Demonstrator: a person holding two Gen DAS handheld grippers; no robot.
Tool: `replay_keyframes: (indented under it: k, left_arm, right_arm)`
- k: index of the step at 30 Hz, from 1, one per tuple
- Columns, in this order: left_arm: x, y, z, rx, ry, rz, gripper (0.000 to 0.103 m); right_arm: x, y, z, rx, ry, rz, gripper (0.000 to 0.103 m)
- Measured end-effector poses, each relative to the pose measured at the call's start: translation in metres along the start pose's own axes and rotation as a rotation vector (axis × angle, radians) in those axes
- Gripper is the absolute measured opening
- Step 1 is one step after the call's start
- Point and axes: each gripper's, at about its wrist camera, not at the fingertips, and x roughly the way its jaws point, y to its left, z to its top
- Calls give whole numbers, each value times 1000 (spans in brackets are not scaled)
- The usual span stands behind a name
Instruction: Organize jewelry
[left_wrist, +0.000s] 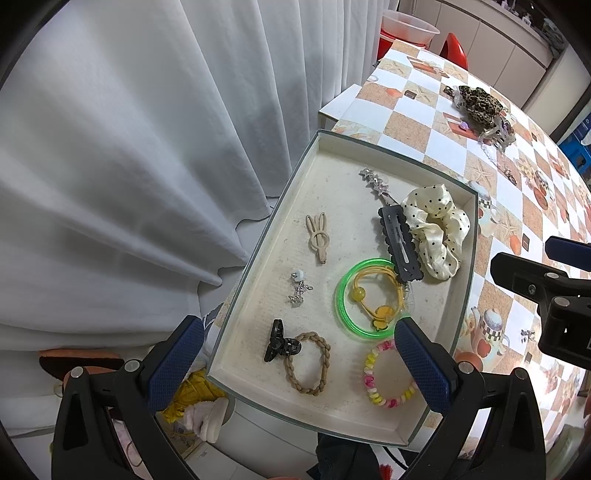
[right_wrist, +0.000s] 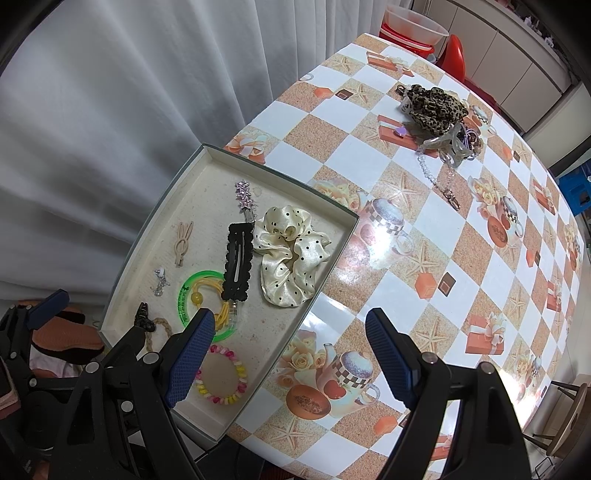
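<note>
A shallow cream tray (left_wrist: 467, 280) (right_wrist: 334, 254) sits at the table's near-left edge. It holds a cream dotted scrunchie (left_wrist: 436, 225) (right_wrist: 291, 254), black snap clip (left_wrist: 400, 243) (right_wrist: 238, 262), star clip (left_wrist: 375, 181), beige rabbit clip (left_wrist: 319, 236), green bangle (left_wrist: 345, 306) with yellow ties, braided tie (left_wrist: 308, 363), black claw clip (left_wrist: 279, 341), pastel bead bracelet (left_wrist: 388, 376) (right_wrist: 221, 373) and a small silver piece (left_wrist: 299, 288). A pile with a leopard scrunchie (left_wrist: 480, 103) (right_wrist: 434, 105) lies far across the table. My left gripper (left_wrist: 299, 363) is open over the tray's near end. My right gripper (right_wrist: 290, 356) is open and empty over the tray's right edge.
The table (right_wrist: 461, 229) has a glossy checked orange-and-white cloth. A clear bead chain with a clasp (right_wrist: 441, 181) trails from the far pile. White curtains (left_wrist: 129, 147) hang at left. A red chair with a pink basin (right_wrist: 417, 26) stands beyond the table.
</note>
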Motion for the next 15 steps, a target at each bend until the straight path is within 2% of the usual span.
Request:
replay_keyframes:
  k: [15]
  left_arm:
    - [-2, -1, -2, 5, -6, 2, 103]
  right_arm:
    - [-3, 1, -2, 2, -2, 1, 86]
